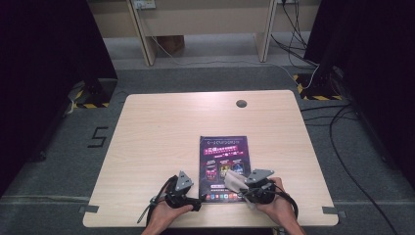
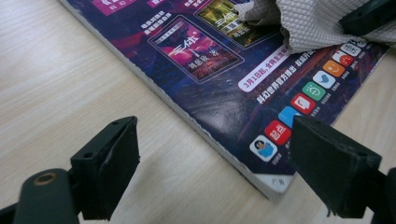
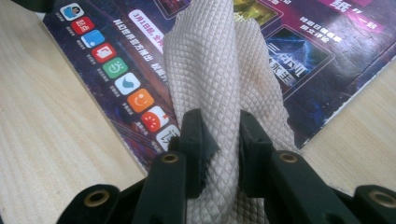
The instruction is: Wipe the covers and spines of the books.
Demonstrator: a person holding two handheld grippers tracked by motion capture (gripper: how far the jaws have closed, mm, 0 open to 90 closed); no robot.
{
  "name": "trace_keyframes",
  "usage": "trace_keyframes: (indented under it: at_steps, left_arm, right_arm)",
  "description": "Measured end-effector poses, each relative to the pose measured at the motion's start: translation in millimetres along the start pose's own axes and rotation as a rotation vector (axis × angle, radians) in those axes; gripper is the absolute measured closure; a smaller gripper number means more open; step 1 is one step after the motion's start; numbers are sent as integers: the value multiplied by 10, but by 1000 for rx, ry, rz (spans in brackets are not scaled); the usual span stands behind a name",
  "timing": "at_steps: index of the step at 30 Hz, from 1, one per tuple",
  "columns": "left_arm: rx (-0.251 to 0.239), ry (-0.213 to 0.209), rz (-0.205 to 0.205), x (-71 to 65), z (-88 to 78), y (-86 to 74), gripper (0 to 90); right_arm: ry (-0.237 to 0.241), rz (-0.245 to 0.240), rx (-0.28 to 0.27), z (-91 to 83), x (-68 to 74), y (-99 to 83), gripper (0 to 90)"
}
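Pale wood-grain laminate covers the counter (image 1: pixel 161 142), where a glossy purple magazine (image 1: pixel 223 161) lies flat near the front edge. On it, the right gripper (image 3: pixel 219 135) pinches a beige waffle-textured cloth (image 3: pixel 219 70); the left gripper (image 2: pixel 210 154) has jaws spread at the magazine's corner.

A large black "5" (image 1: pixel 98 136) is marked on the grey floor left of the table. The magazine (image 2: pixel 219 88) cover carries Chinese print, including "3月1日".
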State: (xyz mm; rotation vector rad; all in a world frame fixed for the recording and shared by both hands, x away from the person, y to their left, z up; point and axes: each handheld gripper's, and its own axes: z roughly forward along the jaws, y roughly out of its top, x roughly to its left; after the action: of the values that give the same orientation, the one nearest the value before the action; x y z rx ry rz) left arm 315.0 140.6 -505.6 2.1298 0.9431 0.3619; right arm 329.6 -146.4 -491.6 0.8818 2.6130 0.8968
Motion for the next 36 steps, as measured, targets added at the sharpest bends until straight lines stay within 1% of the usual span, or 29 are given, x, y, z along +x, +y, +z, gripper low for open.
trace_keyframes:
  at_steps: [3,5,8,14,16,18,24,36]
  left_arm:
    - [19,13,22,0,57,4,165]
    - [26,15,18,8,75,-1,155]
    - [33,16,27,5,77,-2,156]
    - [26,19,40,-8,77,-6,167]
    - [27,18,37,-7,77,-7,169]
    - [29,19,38,-9,77,-5,169]
    - [29,19,32,-7,79,-7,168]
    - [29,17,26,1,76,-13,169]
  right_arm:
    - [-7,-3,1,8,-36,8,754]
    - [-19,4,-1,20,-84,20,754]
    - [-41,11,0,49,-154,55,754]
    - [-76,26,4,121,-267,145,753]
    - [-81,34,7,146,-322,176,754]
    - [-99,37,9,180,-391,219,754]
    - [-135,81,15,293,-611,352,754]
    - [-191,133,4,462,-896,537,754]
